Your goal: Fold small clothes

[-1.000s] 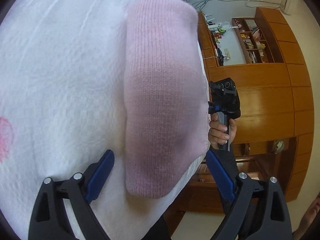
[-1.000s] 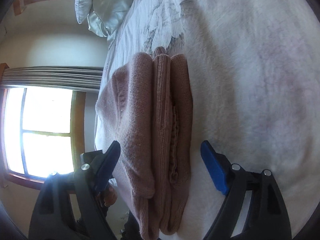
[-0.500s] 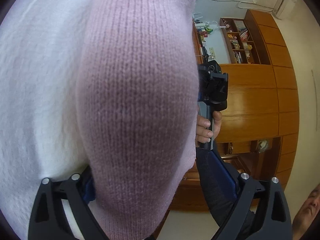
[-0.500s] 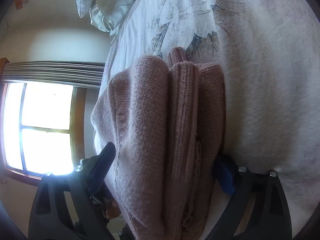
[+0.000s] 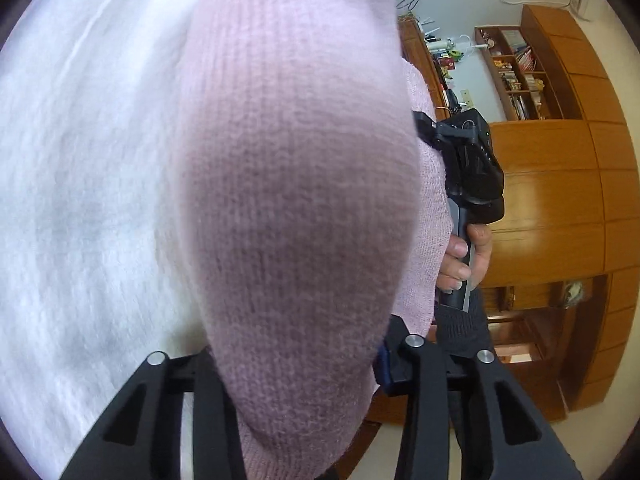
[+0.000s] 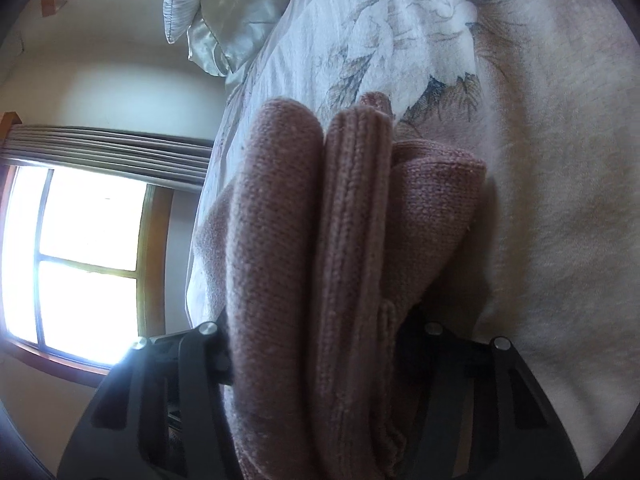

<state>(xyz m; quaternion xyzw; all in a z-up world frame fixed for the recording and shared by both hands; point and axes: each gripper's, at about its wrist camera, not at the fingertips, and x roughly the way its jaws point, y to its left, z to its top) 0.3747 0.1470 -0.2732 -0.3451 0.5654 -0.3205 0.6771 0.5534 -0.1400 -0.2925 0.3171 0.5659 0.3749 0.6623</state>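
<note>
Left wrist view: both grippers' jaws pinch the pink knit garment [image 5: 296,208] (folded in thick ribbed layers).

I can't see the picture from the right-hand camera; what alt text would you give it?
A folded pink knitted garment fills the centre, clamped between the black right tongs at the bottom. It lies on a white floral bedspread, with a pillow and a bright window to the left.

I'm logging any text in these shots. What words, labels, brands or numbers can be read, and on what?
None can be read.
Book spines on the shelf: too small and blurred.
Pink knit, held in both grippers: no label showing.
Bedspread: a flower print, no words.
</note>
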